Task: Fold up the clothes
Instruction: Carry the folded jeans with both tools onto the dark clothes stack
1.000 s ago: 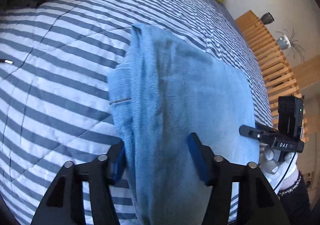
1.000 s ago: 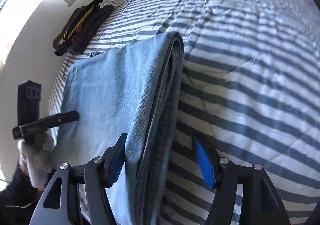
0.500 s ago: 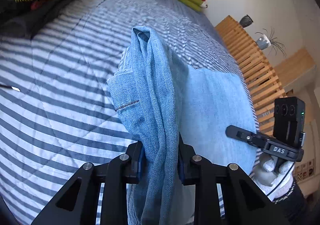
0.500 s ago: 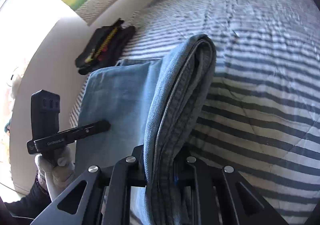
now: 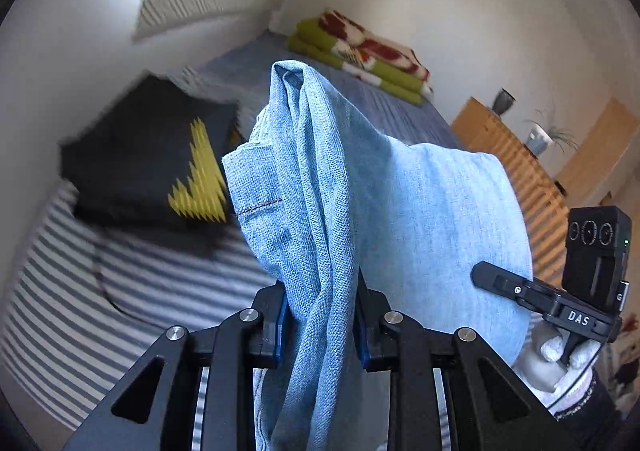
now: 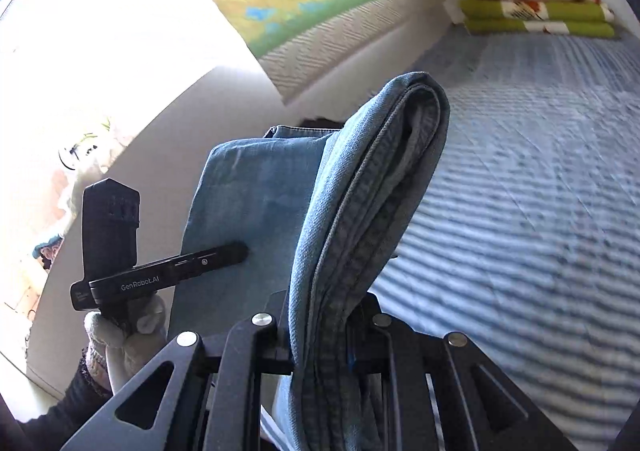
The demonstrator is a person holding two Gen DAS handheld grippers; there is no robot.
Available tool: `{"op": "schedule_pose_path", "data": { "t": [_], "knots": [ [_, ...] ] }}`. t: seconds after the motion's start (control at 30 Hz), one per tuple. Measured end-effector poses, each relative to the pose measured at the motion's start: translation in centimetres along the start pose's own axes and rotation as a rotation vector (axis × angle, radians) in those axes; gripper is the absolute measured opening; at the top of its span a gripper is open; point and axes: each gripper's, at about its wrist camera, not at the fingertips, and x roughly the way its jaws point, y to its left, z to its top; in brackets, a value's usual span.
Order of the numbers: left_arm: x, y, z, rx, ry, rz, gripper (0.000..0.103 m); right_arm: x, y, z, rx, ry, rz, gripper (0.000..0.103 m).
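Note:
A pair of light blue jeans (image 5: pixel 420 219), folded into a thick pad, hangs lifted above the striped bed between both grippers. My left gripper (image 5: pixel 320 315) is shut on its bunched left edge, where a hem and seam show. My right gripper (image 6: pixel 324 331) is shut on the thick folded right edge of the jeans (image 6: pixel 360 211). Each gripper appears in the other's view: the right gripper (image 5: pixel 496 279) in a white-gloved hand at the far right, the left gripper (image 6: pixel 232 255) at the left against the denim.
A folded black garment with a yellow zigzag (image 5: pixel 160 167) lies on the blue-and-white striped bedcover (image 6: pixel 540 211) at the left. Green and red folded blankets (image 5: pixel 360 59) sit at the bed's far end. A wooden slatted frame (image 5: pixel 512 171) and potted plants stand to the right.
Both grippers went from open around the flat jeans to shut on their edges, then rose, lifting the jeans off the bed. The views tilted up towards the walls.

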Motion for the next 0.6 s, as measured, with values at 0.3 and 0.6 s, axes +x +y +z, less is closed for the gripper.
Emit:
{"op": "schedule_pose_path", "data": {
  "t": [0.3,0.6],
  "knots": [
    [-0.7,10.3,12.5,0.045,-0.085,0.164,0.026,12.6,4.5,10.7,0.014,-0.076,0.063,0.014],
    [13.4,18.7,19.4,0.047,-0.003,0.238,0.027,24.0,-0.3,13.0,0.168,-0.053,0.036,0.015]
  ]
}}
